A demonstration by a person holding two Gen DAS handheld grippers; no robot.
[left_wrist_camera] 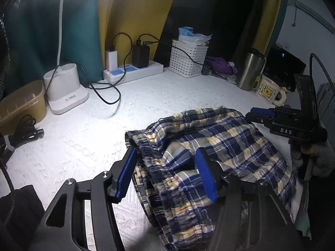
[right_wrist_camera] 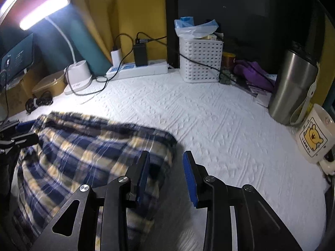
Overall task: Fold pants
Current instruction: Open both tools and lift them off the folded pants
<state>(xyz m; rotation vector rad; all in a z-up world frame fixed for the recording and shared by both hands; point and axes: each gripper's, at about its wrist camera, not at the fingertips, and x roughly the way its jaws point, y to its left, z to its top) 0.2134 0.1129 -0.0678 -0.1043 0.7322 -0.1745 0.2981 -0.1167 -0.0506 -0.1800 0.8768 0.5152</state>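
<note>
On the white textured mat (right_wrist_camera: 209, 108), plaid pants (left_wrist_camera: 209, 146) lie bunched near the front edge. Back row clutter: white lamp base (left_wrist_camera: 67, 92), power strip (left_wrist_camera: 134, 71) with two chargers plugged in, one white (left_wrist_camera: 111, 59) and one black (left_wrist_camera: 140, 56), one perforated white basket (right_wrist_camera: 201, 60), one steel tumbler (right_wrist_camera: 293, 83), one mug (right_wrist_camera: 316, 136) with a bear print reading "LOVE U". None of it touches the pants. Left gripper (left_wrist_camera: 165, 173) is spread open, fingers straddling a raised fold of waistband fabric, not clamped. Right gripper (right_wrist_camera: 167, 175) is also open, nothing between the pads, left finger over the pants' edge; its body reads "DAS" in the left wrist view.
</note>
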